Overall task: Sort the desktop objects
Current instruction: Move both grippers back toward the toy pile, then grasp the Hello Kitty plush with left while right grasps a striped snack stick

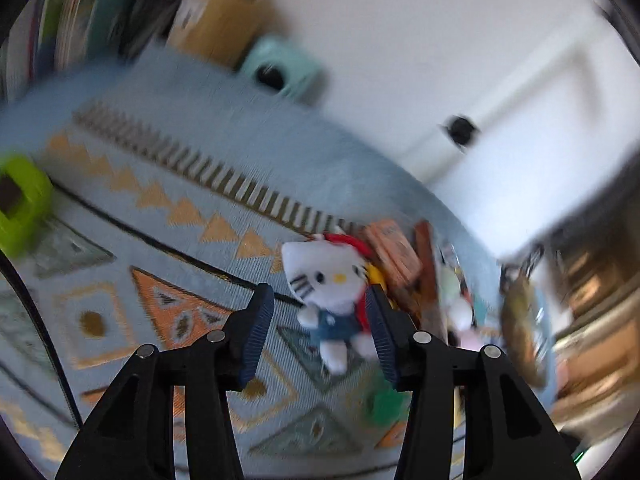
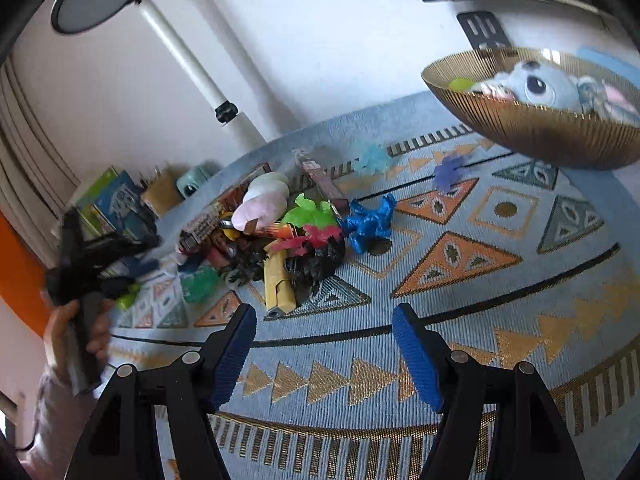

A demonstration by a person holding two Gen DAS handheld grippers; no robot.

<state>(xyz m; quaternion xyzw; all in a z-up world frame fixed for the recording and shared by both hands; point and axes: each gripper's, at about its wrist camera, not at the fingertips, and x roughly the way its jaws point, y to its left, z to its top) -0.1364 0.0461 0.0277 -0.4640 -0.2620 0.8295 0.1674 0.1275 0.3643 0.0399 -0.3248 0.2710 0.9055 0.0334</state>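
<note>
Left claw spread wide, plush cat between pads; contact unclear in blur. Cat lies on patterned surface, at left edge of toy pile. Right claw apart, empty, above surface right of pile. Gold bowl far right of pile, blue plush inside.

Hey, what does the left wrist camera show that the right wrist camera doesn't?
Only the left wrist view shows the Hello Kitty plush lying between the open left gripper fingers, and a lime green block at the far left.

Only the right wrist view shows the gold bowl holding a blue plush, and a blue toy figure.

Both show the patterned mat and the mint camera.
</note>
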